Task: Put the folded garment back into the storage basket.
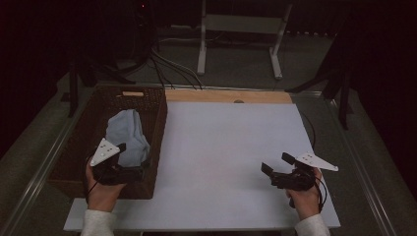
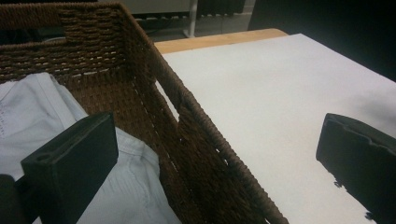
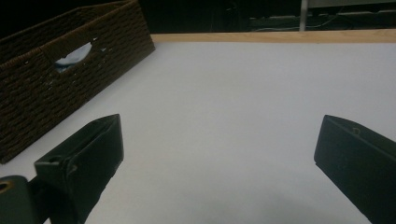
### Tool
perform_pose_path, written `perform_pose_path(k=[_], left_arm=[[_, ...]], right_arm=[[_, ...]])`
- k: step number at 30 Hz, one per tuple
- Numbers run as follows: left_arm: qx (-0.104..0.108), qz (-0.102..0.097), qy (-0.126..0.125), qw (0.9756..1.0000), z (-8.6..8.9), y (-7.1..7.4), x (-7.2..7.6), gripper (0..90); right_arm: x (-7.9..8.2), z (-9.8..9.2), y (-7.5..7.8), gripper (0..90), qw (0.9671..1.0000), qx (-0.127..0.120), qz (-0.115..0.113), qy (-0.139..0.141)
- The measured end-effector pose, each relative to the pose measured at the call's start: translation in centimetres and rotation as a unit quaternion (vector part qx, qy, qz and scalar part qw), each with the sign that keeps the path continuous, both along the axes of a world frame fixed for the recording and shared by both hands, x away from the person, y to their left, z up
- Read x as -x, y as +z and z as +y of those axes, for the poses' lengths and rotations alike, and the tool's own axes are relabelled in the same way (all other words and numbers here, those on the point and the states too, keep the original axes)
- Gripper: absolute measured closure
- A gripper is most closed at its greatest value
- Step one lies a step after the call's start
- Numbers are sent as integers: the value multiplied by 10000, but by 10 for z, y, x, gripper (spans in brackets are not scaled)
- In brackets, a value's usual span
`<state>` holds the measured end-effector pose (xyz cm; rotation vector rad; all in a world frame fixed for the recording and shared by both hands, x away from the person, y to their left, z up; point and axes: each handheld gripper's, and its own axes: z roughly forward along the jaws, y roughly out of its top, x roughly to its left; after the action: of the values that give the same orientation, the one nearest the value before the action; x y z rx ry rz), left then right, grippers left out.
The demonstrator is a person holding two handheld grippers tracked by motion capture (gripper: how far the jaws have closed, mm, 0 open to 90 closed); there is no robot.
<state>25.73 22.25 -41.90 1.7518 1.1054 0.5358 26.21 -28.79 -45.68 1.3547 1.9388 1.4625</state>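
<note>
The big white surface (image 1: 216, 162) takes up most of the space, and both claws are near its close edge. A strip of bare wood (image 1: 228, 96) runs along its far edge, far ahead of both claws.

Next in size is the brown woven basket (image 1: 76, 142). It sits at the left side of the surface, and the left claw (image 1: 142, 169) hangs right over its near right corner. In the left gripper view the basket's right wall (image 2: 196, 126) runs up between the two black jaws. One jaw is over the inside of the basket and the other is over the white surface, so the claw is wide open and holds nothing.

Inside the basket lies a pale blue cloth (image 1: 127, 135), all bunched up. It is just ahead of the left claw and under its inner jaw. The jaw looks very close to the cloth, but I cannot tell if it touches.

The right claw (image 1: 278, 168) is over the bare white surface, well apart from the basket, which is far off to its left. Its jaws are spread wide too, with nothing between them. A little of the blue cloth peeks through the handle hole (image 3: 74, 56) in the basket's side.
</note>
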Motion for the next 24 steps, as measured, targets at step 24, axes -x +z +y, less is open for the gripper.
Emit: perform_pose_path(k=[24], left_arm=[[100, -44, 13, 9999, 3, -1, 2, 0]], right_arm=[[8, -12, -6, 17, 9998, 16, -165, -147]])
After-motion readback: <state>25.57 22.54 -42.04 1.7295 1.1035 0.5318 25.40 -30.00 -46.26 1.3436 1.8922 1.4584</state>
